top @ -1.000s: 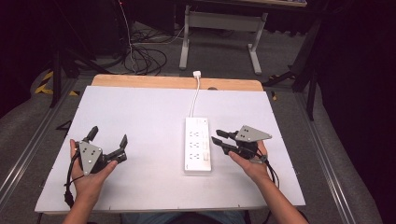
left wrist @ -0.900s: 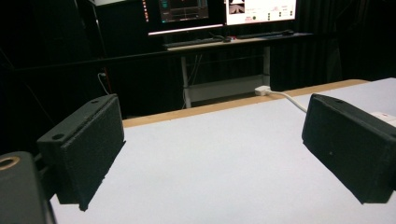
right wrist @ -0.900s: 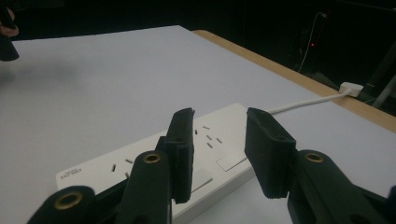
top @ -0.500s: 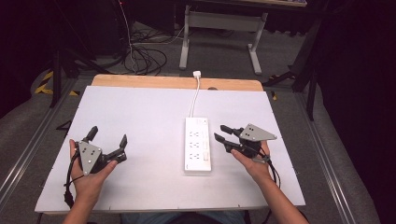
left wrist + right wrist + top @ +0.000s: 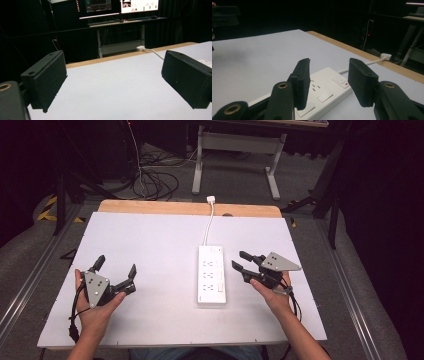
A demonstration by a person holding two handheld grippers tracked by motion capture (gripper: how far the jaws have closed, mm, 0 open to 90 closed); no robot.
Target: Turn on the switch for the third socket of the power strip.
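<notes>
A white power strip (image 5: 211, 281) lies lengthwise near the middle of the white table top (image 5: 150, 240), its cord (image 5: 208, 222) running to a plug (image 5: 211, 199) at the far edge. My right gripper (image 5: 239, 260) hovers just right of the strip, open, jaws pointing left toward it with nothing between them. In the right gripper view the power strip (image 5: 322, 92) with its switch (image 5: 340, 80) lies past the open right gripper (image 5: 328, 80). My left gripper (image 5: 116, 267) rests at the table's left, wide open and empty. The left gripper (image 5: 112, 77) frames bare table.
A wooden strip (image 5: 190, 208) edges the table's far side. Beyond it stand a desk frame (image 5: 235, 150) and loose cables (image 5: 155, 180) on the floor. Monitors (image 5: 120, 5) glow in the dark background. Metal rails (image 5: 30, 280) run along the table's sides.
My right gripper has drifted slightly to the right, away from the power strip. The left gripper has stayed put.
</notes>
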